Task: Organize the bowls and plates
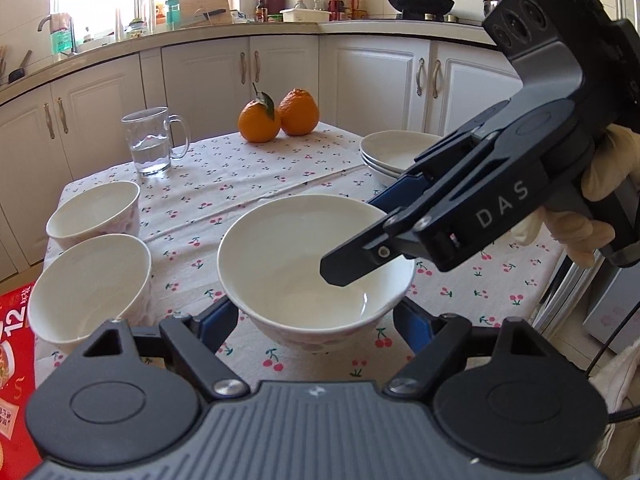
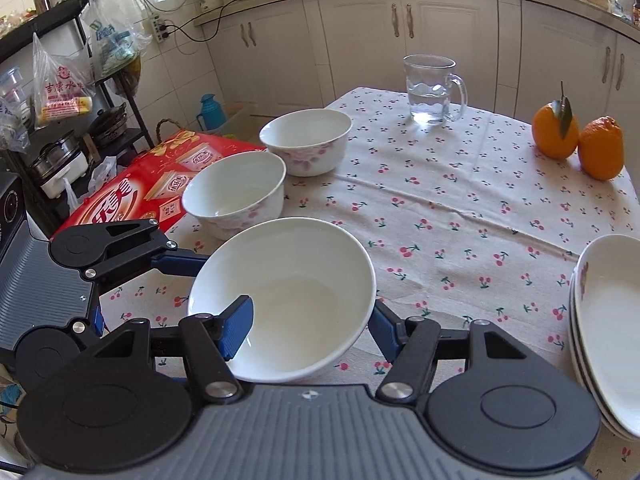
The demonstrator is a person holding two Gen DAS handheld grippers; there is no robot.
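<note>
- Right tool (image 2: 308, 328): clamped on the near rim of the white ceramic bowl with pink floral print (image 2: 288, 300). One blue pad (image 2: 236, 330) sits inside the wall, the other outside it. Firm rim pinch.
- Left tool (image 1: 316, 320): jaws part-open, straddling the same bowl from its own side. Pads look just clear of the wall, so I read it as not gripping. Contact is hard to confirm.
- Bowl sits low over the cherry-print cloth surface (image 2: 460, 208); can't tell whether it's lifted or resting.
- Two matching white bowls (image 2: 240, 194) stand just beyond, side by side near the surface's left edge, next to a red printed box (image 2: 132, 196).
- Stack of shallow white plates (image 2: 608, 320) on the right, already nested.
- Far side: clear glass mug with water (image 2: 434, 90), two oranges (image 2: 576, 142).
- Step, as I judge it: carrying the third bowl to the other two for stacking.
- Next move needs: lift clear, keep it level, centre over the nearer bowl, lower straight, release only once seated. Single-rim pinch could let it tip.
</note>
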